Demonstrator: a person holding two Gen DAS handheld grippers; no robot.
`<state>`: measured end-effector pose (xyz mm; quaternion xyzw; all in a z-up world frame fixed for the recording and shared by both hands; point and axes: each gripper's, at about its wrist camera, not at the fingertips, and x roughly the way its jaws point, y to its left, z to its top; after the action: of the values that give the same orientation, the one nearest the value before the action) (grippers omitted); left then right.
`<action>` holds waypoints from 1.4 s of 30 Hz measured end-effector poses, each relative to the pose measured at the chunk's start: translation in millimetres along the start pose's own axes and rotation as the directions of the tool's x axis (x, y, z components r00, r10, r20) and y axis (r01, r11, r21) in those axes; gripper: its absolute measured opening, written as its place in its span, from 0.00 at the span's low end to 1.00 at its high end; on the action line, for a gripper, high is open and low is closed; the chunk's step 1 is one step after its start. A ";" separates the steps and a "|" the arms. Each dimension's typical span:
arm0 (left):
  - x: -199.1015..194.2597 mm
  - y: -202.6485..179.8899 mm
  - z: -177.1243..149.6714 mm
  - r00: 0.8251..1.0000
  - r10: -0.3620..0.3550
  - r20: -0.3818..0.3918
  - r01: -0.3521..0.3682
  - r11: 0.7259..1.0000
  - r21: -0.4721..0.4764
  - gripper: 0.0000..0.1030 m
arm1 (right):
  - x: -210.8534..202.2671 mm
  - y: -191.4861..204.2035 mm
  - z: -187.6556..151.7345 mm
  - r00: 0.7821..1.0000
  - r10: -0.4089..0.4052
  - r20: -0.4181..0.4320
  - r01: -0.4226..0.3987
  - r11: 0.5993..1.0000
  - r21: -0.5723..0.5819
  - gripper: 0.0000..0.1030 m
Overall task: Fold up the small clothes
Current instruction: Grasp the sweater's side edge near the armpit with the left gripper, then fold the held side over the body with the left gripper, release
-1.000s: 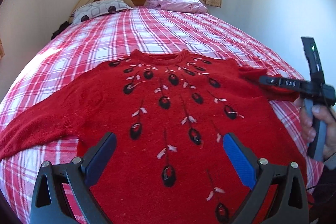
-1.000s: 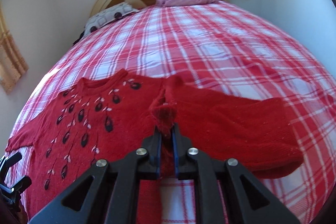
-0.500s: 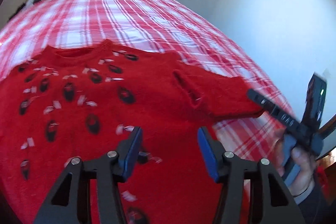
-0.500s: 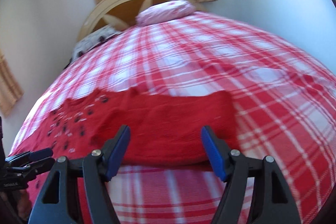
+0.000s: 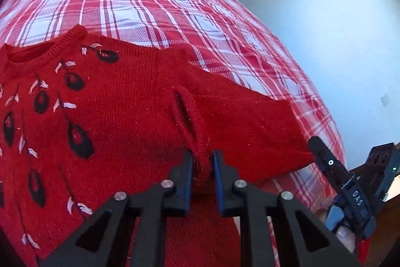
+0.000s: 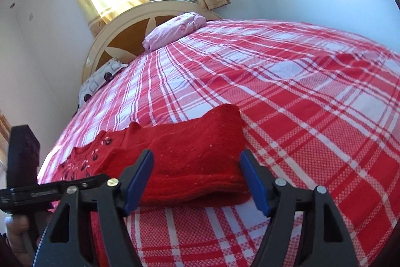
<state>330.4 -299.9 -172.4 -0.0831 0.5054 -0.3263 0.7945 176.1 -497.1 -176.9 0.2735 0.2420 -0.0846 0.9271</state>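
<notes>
A small red knit sweater [image 5: 120, 111] with black and white embroidery lies flat on the bed. Its right sleeve [image 5: 245, 124] stretches out to the right. My left gripper [image 5: 203, 162] is shut on a pinch of red knit at the armpit, where the sleeve joins the body. My right gripper [image 6: 197, 177] is open, its blue pads on either side of the sleeve's cuff end [image 6: 200, 162], low over the bed. The right gripper also shows in the left wrist view [image 5: 350, 189], just past the cuff.
The bed has a red and white plaid cover [image 6: 300, 96]. A pink pillow [image 6: 175, 29] and a patterned pillow [image 6: 100, 79] lie by the cream headboard [image 6: 140, 16]. A white wall runs close along the right side [image 5: 325, 16].
My left gripper has moved in to the sweater's armpit and shut on the knit. My right gripper, which let the sleeve go a second ago, stays open and sits lower at the cuff.
</notes>
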 end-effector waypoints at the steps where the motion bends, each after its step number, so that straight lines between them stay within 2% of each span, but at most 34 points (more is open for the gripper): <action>1: -2.9 -0.5 -1.0 1.000 -0.007 0.011 0.007 1.000 0.003 0.08 | 1.1 -2.1 0.4 1.000 0.006 -0.005 -0.006 1.000 0.015 0.73; 10: -57.8 9.5 10.3 0.986 0.011 0.169 -0.014 1.000 0.018 0.07 | -1.4 -4.0 -1.5 1.000 0.017 0.010 -0.018 1.000 0.025 0.75; 16: -104.3 28.9 15.8 0.960 0.045 0.276 -0.058 0.998 0.039 0.07 | -2.7 -0.8 -2.9 1.000 0.003 0.014 -0.003 1.000 0.012 0.75; 21: -128.0 53.1 15.3 0.940 0.099 0.327 -0.117 0.992 0.037 0.07 | -3.7 -3.4 -3.8 1.000 -0.009 0.017 0.008 1.000 0.021 0.77; 27: -149.9 96.7 8.2 0.921 0.167 0.352 -0.174 0.985 -0.014 0.07 | -4.3 -2.3 -3.7 1.000 -0.011 0.021 0.011 1.000 0.017 0.78; 31: -160.8 123.8 -4.8 0.915 0.205 0.347 -0.200 0.979 -0.052 0.07 | -3.2 -1.7 -2.9 1.000 -0.014 0.014 0.014 1.000 0.016 0.78; 42: -184.9 167.7 -28.8 0.900 0.252 0.356 -0.222 0.967 -0.124 0.07 | -0.2 -0.8 -3.2 1.000 -0.026 0.010 0.025 1.000 0.006 0.78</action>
<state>327.4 -53.1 -125.1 -0.1125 0.3660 -0.1853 0.9050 174.4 -496.0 -179.6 0.2725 0.2403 -0.0985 0.9264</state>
